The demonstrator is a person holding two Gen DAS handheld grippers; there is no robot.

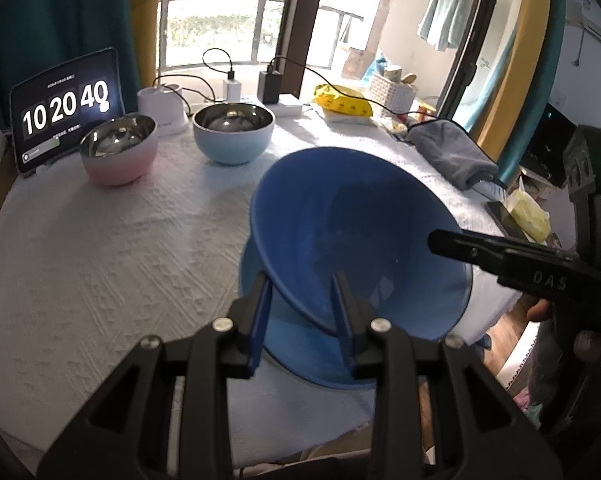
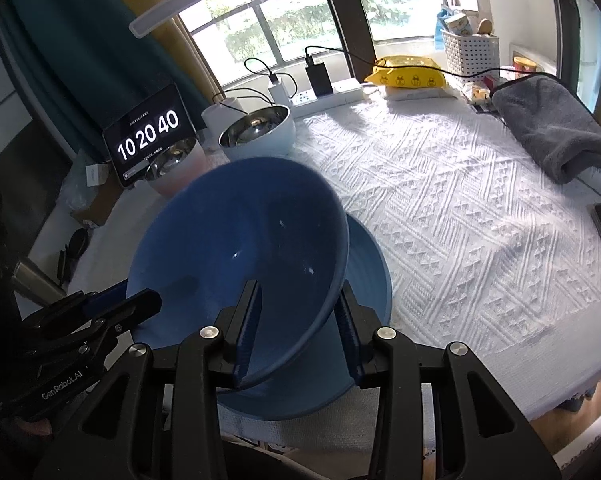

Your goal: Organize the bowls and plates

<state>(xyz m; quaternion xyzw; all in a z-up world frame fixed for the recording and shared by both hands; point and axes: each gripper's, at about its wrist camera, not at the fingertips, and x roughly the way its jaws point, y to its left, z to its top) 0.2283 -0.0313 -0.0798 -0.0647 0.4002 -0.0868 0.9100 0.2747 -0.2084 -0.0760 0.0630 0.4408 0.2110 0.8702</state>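
A dark blue bowl (image 1: 352, 240) is held tilted above a blue plate (image 1: 284, 344) near the table's front edge. My left gripper (image 1: 302, 312) is shut on the bowl's near rim. My right gripper (image 2: 296, 328) is shut on the bowl's opposite rim; the bowl (image 2: 240, 248) and plate (image 2: 364, 272) also show in the right wrist view. Each gripper shows at the side of the other's view. A pink steel-lined bowl (image 1: 118, 148) and a light blue steel-lined bowl (image 1: 232, 132) stand at the far left.
A white textured cloth (image 2: 460, 208) covers the table. A clock tablet (image 1: 66, 108), chargers and cables (image 1: 268, 84), a yellow packet (image 1: 342, 100), a white basket (image 2: 468, 52) and a grey folded towel (image 2: 552, 128) line the far and right edges.
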